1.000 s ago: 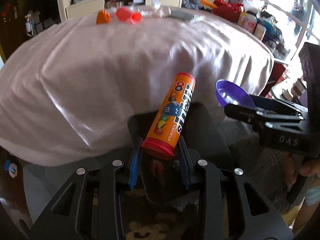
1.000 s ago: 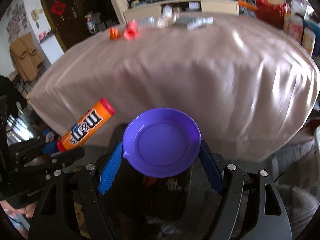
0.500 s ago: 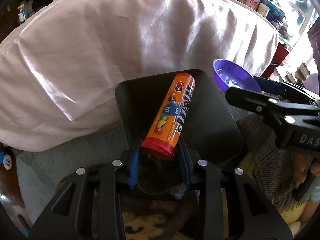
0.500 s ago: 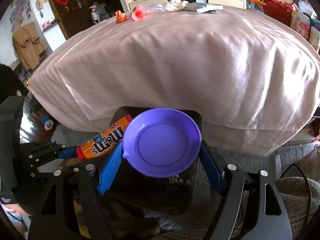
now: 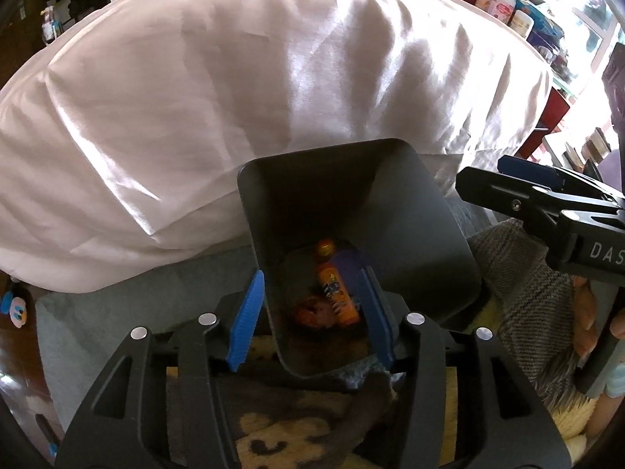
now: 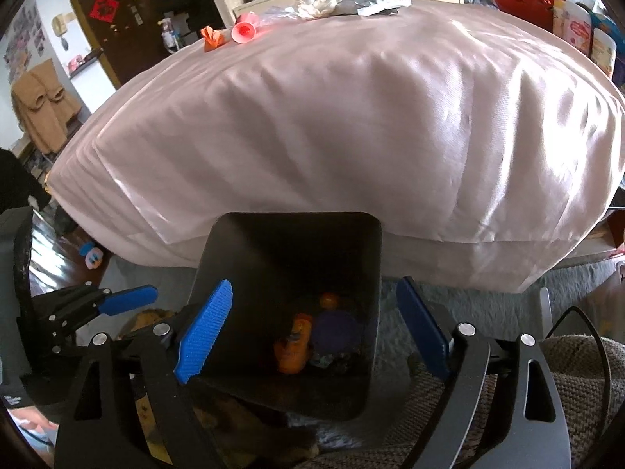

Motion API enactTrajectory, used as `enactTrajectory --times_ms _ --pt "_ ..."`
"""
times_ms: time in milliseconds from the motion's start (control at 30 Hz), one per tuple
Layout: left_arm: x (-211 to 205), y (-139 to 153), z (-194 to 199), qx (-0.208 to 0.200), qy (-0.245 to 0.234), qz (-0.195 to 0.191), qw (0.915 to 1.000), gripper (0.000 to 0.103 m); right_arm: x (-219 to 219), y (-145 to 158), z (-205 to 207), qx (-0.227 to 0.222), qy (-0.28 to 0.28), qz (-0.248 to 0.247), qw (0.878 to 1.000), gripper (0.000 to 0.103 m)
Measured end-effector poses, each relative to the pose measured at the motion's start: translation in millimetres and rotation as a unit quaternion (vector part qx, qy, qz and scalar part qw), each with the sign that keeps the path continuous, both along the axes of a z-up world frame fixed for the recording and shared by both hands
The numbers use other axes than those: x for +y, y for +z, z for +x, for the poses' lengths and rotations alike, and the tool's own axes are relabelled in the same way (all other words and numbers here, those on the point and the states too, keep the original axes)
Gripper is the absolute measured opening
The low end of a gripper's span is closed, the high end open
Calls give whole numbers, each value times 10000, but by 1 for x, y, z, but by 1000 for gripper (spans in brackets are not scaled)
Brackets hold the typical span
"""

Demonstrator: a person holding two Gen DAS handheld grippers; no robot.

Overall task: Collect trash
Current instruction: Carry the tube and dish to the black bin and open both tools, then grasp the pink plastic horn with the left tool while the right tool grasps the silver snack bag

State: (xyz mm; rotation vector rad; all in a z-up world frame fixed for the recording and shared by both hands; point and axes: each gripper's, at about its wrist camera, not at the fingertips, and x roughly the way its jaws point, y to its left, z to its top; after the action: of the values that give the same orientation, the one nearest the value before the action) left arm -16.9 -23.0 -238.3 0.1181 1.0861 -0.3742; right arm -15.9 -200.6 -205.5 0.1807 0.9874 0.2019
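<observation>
A dark square trash bin [image 5: 422,211] [image 6: 242,234] stands on the floor against the bed. At its bottom lie the orange candy tube [image 5: 336,293] [image 6: 297,346] and the purple plate [image 6: 336,330] beside other scraps. My left gripper [image 5: 312,318] hangs over the bin mouth, its jaws opening, nothing between the blue pads. My right gripper [image 6: 314,332] also hovers above the bin, jaws opening wide and empty. More trash sits at the bed's far edge: an orange wrapper [image 6: 213,37], a pink cup [image 6: 244,31] and crumpled tissue [image 6: 318,2].
The bed [image 6: 351,117] under a pale pink sheet fills the middle of both views. A grey rug [image 5: 136,308] and a knitted blanket [image 5: 523,281] lie round the bin. Shelves with bottles [image 6: 586,27] stand right; a toy [image 6: 91,256] lies on the floor left.
Both grippers opened. The candy tube left the left jaws and the purple plate left the right jaws; both now lie at the bottom of the bin. The left gripper sank toward the bin.
</observation>
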Motion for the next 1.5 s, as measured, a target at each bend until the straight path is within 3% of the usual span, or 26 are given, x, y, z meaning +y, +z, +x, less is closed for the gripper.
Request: enactTrajectory --times_ms 267,533,733,900,933,1000,1033,1067,1133,1233,1500 --pt "6 11 3 -112 66 -38 9999 52 -1 1 1 9 -37 20 10000 87" --pt "19 37 15 -368 265 -167 9988 52 -15 30 7 -371 -157 241 9989 87" --pt "24 62 37 -641 409 -101 9971 56 -42 56 40 -576 -453 291 9969 87" --pt "20 83 64 -772 477 -185 9957 66 -61 65 82 -545 -809 140 9951 87" --pt "17 88 72 -784 473 -211 9956 66 -64 67 91 -451 -806 260 9954 97" --pt "13 93 85 -802 448 -271 9954 67 -65 69 99 -223 -939 418 9945 101" --pt "11 97 95 -795 446 -320 9953 67 -63 70 103 -111 -965 357 9946 101" --pt "8 101 102 -766 440 -397 9953 74 -59 80 104 -395 -790 247 9958 96" --pt "1 112 105 -846 293 -552 9945 75 -53 92 105 -550 -731 -113 9957 96" --pt "-11 122 110 -1074 288 -224 9935 75 -54 109 112 -699 -684 -57 9952 96" --pt "-18 139 142 -1206 255 -116 9923 75 -59 126 158 -887 -740 -218 9931 96"
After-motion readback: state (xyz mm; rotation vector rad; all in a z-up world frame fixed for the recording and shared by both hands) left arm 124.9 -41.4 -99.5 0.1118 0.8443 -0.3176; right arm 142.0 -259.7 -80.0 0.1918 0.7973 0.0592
